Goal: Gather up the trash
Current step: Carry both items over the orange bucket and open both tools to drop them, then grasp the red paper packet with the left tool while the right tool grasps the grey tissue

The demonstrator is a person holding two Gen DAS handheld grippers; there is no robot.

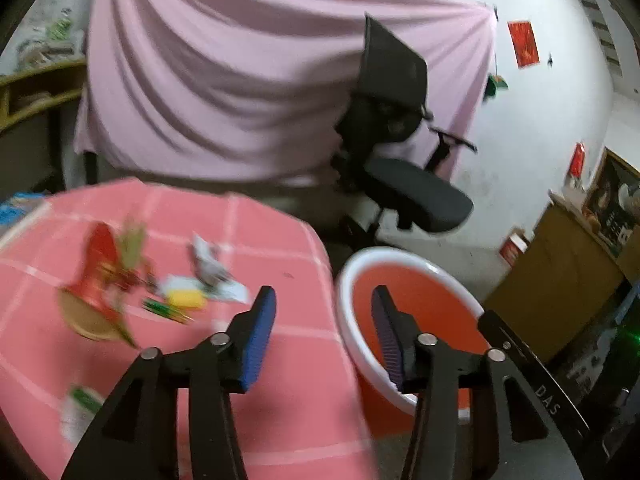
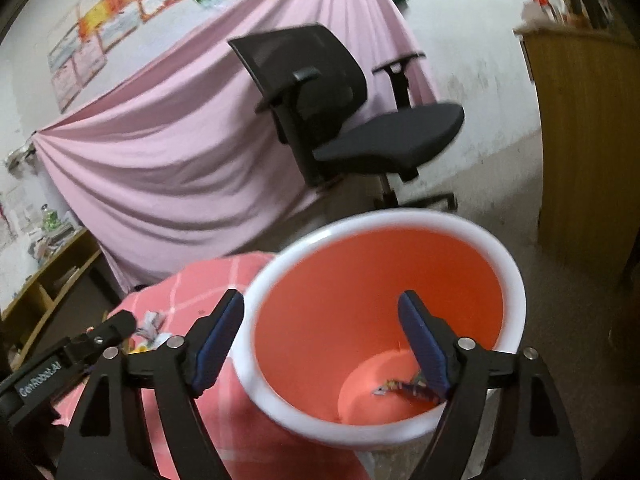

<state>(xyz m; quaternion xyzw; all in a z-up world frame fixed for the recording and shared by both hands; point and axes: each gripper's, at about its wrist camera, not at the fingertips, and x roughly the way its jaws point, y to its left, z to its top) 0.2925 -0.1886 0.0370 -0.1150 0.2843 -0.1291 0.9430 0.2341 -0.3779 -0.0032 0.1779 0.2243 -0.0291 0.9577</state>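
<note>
trash (image 1: 176,280) scattered on pink checked tablecloth (image 1: 256,360), 10 o'clock of left gripper (image 1: 324,328); both grippers spread, empty. right gripper (image 2: 320,336) above orange bin (image 2: 516,280); wrapper scraps (image 2: 404,386) at bin bottom.

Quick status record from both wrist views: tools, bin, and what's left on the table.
left tool: open, holding nothing, over the gap between table edge and bin
right tool: open, holding nothing, above the bin mouth
bin: orange inside, white rim, beside the table
bin contents: small wrapper scraps at the bottom
table: pink checked cloth
trash left: blurred pile of wrappers, red, yellow and green
</note>
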